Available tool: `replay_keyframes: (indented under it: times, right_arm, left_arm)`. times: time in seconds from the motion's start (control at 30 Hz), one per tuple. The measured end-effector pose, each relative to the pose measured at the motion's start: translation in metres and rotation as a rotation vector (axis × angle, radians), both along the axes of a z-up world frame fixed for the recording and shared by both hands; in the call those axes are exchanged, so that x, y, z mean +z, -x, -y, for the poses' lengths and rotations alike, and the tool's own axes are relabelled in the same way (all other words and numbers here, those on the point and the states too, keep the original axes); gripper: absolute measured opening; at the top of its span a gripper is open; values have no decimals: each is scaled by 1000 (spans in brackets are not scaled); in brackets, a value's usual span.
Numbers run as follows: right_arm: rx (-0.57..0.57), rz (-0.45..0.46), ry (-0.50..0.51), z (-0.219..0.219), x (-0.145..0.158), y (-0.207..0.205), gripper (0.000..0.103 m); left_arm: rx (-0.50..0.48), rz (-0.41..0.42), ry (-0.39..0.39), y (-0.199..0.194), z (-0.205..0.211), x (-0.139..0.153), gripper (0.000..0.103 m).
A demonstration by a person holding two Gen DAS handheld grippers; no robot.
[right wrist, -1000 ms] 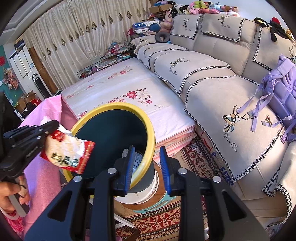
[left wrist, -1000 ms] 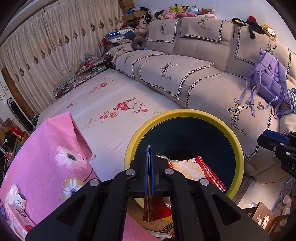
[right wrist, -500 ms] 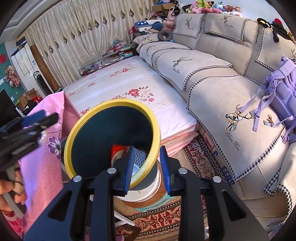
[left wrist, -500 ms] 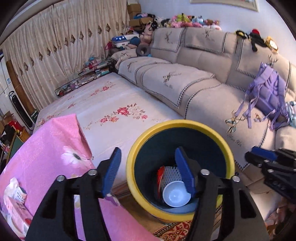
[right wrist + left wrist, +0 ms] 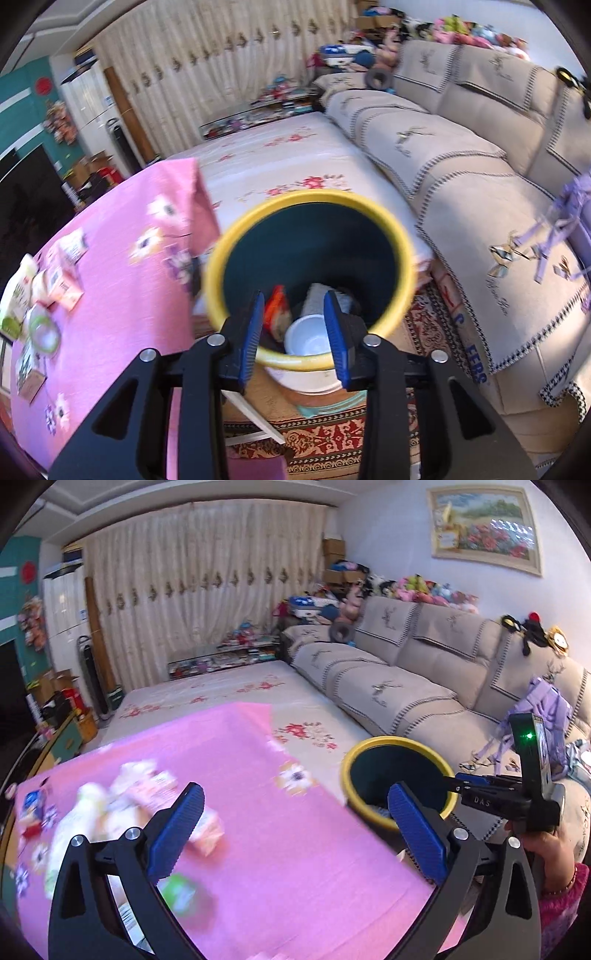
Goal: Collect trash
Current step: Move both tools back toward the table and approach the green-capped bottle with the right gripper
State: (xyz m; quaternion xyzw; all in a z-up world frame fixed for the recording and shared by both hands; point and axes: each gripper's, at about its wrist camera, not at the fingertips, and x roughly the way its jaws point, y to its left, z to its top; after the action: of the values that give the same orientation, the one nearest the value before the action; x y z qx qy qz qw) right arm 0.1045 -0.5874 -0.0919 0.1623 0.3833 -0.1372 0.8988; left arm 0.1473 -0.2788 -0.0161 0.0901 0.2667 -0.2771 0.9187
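My left gripper hangs over the pink flowered tablecloth, jaws opening wide with nothing between them. Blurred snack packets and a green-lidded item lie on the cloth to its left. The yellow-rimmed bin stands off the table's right edge. My right gripper points down into that bin, jaws opening and gripping nothing; the near rim runs below the fingers. Inside lie a red wrapper and a white cup. The left wrist view shows the right gripper at the bin's rim, held by a hand.
A beige sofa with a purple backpack runs along the right. A low bed with a floral sheet lies behind the bin. A patterned rug covers the floor under it. More packets and a small box sit at the table's left.
The left gripper let go of a red-and-white wrapper, which now lies in the bin, then opened wide and swung up and left over the table. The right gripper shifted over the bin and widened slightly.
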Motion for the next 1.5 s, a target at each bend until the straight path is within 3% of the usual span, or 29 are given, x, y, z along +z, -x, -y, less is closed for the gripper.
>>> replay_keyframes:
  times: [0.3,0.53,0.73,0.83,1.0,1.07,1.5]
  right_arm:
    - [234,0,28,-106,12,-37,33]
    - [430,1,33,-191,20,-64,33]
    - [575,4,-20,-238,20,-80,33]
    - [633,25,-45,-256,21,-80,51]
    - [696,24,-25,-279,20,-81,55]
    - [701,13,-8,-285,16,-87,64]
    - [748,-39,-34,-296,-13,-116,64]
  left_arm:
    - [276,47,28,37,-149,7,98]
    - [395,21,56,45,-214,-4,98]
    - [430,4,72,43,-236,-12,98]
    - [440,-4,83,42,-240,-17,98]
    - [444,-24,90,38,-244,-25,98]
    - [442,-35,89,35,-241,-28,98]
    - [436,-62,92,27,-239,-40,98]
